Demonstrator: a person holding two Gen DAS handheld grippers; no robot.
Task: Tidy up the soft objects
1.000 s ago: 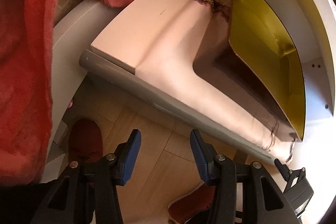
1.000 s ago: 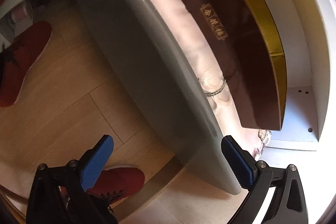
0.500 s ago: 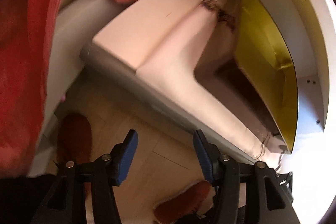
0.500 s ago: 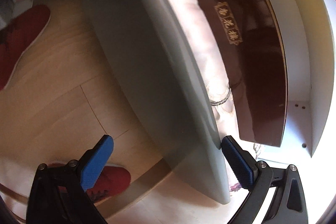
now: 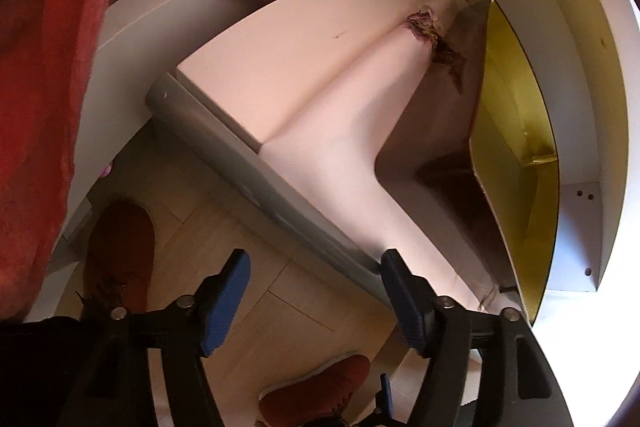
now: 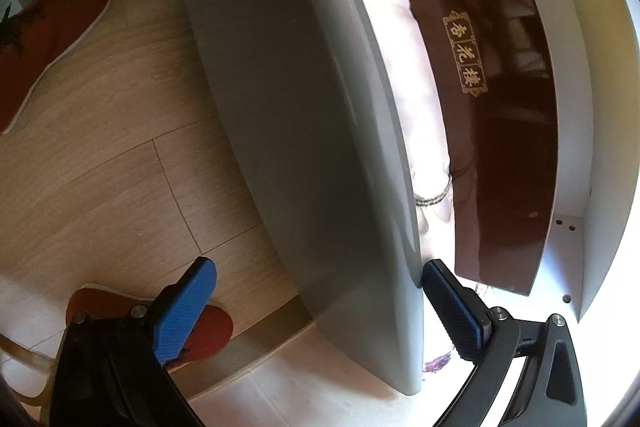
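Observation:
A pale pink cloth roll (image 5: pixel 352 131) with dark purple fringe lies inside an open drawer with a grey front panel (image 5: pixel 256 183). It sits beside a dark red box with a gold lining (image 5: pixel 516 131). My left gripper (image 5: pixel 314 293) is open and empty, with its right finger at the drawer front's top edge. In the right wrist view the pink cloth (image 6: pixel 404 39) shows between the grey panel (image 6: pixel 304 107) and the dark red box (image 6: pixel 492 75) with gold characters. My right gripper (image 6: pixel 320 297) is open and straddles the grey panel near its corner.
Red fabric (image 5: pixel 44 75) hangs at the upper left of the left wrist view. Red shoes (image 5: pixel 120 247) (image 6: pixel 44 39) stand on the wooden floor (image 6: pixel 120 147) below the drawer. White cabinet walls (image 5: pixel 580 67) enclose the drawer on the right.
Both grippers have moved closer to the drawer front. The right gripper's right finger now sits at the grey panel's edge. The left gripper's jaws have opened wider.

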